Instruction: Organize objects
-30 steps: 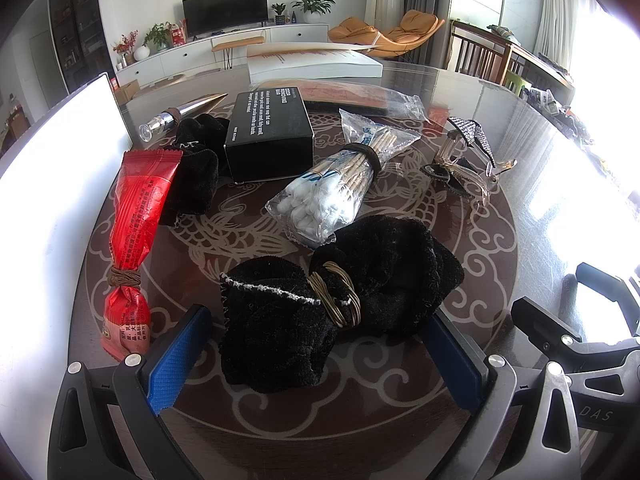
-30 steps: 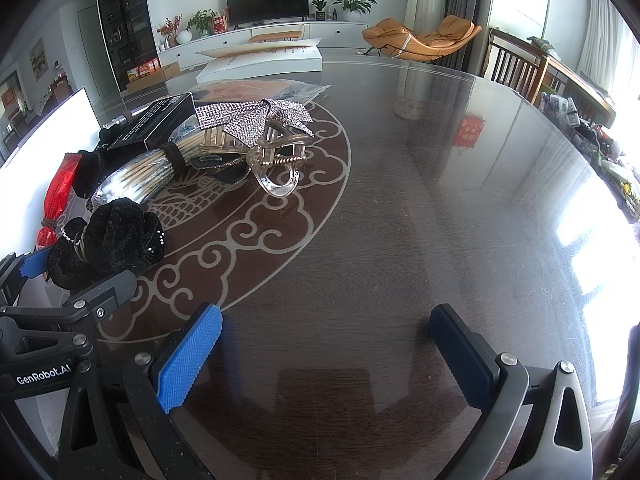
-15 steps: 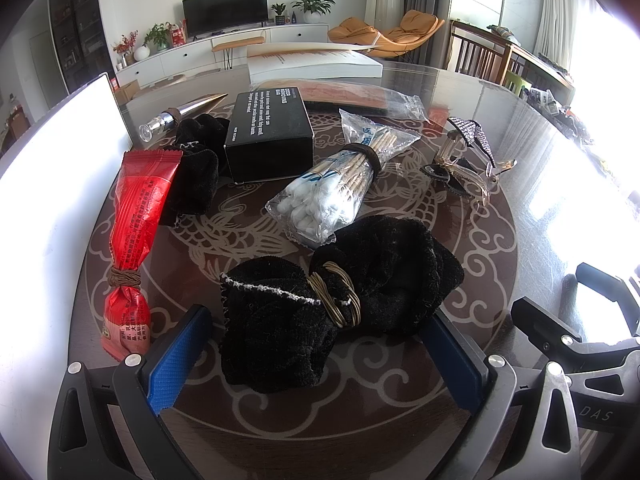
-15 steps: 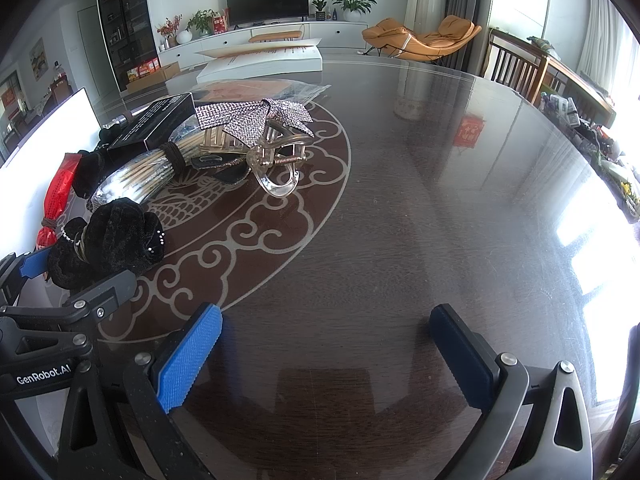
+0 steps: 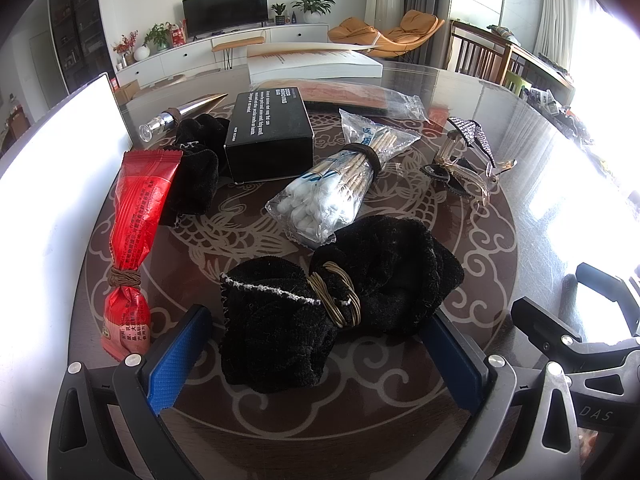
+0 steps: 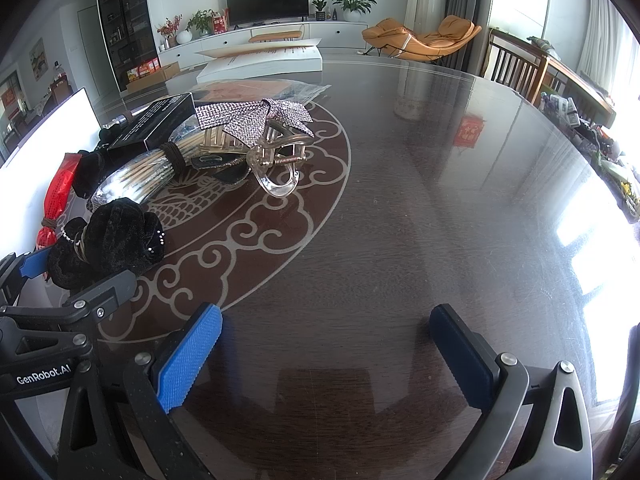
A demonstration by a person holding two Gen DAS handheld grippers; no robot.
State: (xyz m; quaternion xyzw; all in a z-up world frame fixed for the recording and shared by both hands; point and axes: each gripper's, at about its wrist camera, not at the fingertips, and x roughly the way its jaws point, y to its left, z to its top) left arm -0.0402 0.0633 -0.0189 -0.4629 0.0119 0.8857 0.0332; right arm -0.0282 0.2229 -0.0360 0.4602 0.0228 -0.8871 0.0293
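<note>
While our left gripper (image 5: 312, 354) stands spread, the black fuzzy pouch cinched by a bronze hair tie (image 5: 336, 300) lies between its blue pads, long axis crosswise; our right gripper (image 6: 326, 354), equally spread and empty, sits farther off over the dark patterned table (image 6: 420, 208).

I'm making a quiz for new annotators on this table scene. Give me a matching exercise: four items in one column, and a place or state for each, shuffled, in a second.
Items
1. red snack packet
2. cotton swab bag
3. black box
4. black velvet pouch

Descriptions
A. between the open left gripper's fingers, tied with a gold band
B. cinched by a brown band near its lower end
C. white lettering on top
D. clear plastic, dark band around the sticks

Pairs: 1-B, 2-D, 3-C, 4-A
</note>
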